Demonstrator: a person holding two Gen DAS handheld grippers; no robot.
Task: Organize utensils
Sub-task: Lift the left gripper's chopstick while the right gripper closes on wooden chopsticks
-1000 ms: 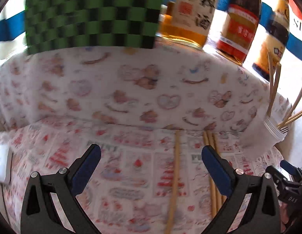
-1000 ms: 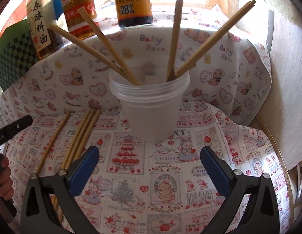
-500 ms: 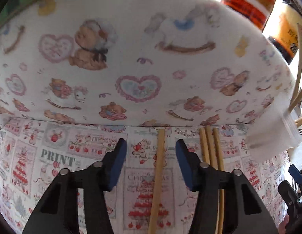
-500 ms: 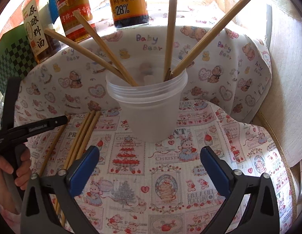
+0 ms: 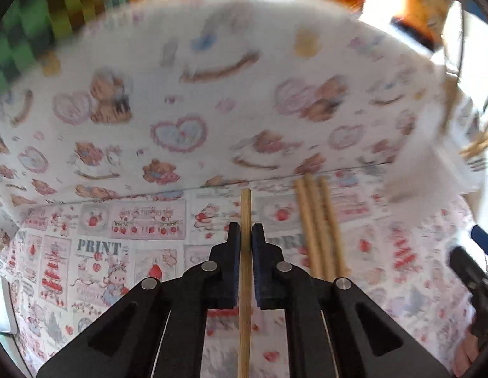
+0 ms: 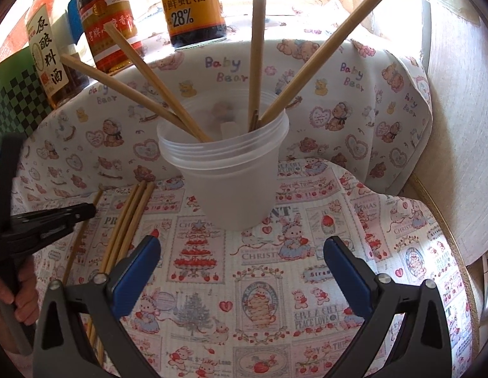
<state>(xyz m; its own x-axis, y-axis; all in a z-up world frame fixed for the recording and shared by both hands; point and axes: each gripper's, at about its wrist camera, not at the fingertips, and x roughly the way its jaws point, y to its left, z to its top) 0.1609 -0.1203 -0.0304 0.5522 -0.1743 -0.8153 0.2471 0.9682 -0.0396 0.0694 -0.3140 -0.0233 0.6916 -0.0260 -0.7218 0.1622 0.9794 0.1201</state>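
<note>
Left gripper (image 5: 246,239): jaws just closing — clamped on a single chopstick (image 5: 245,271) lying on the printed cloth (image 5: 133,252) (three more just beside).
Right gripper (image 6: 241,261): jaws apart, empty — near the plastic cup (image 6: 231,182) holding four chopsticks.

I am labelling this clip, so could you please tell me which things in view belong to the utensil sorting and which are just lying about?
Part of the job:
- single chopstick between the pads of the left gripper, whose jaws have just been closing
- three loose chopsticks
- plastic cup holding four chopsticks
- right gripper, open

Just lying about:
- three sauce bottles
- green checkered box
- printed tablecloths
</note>
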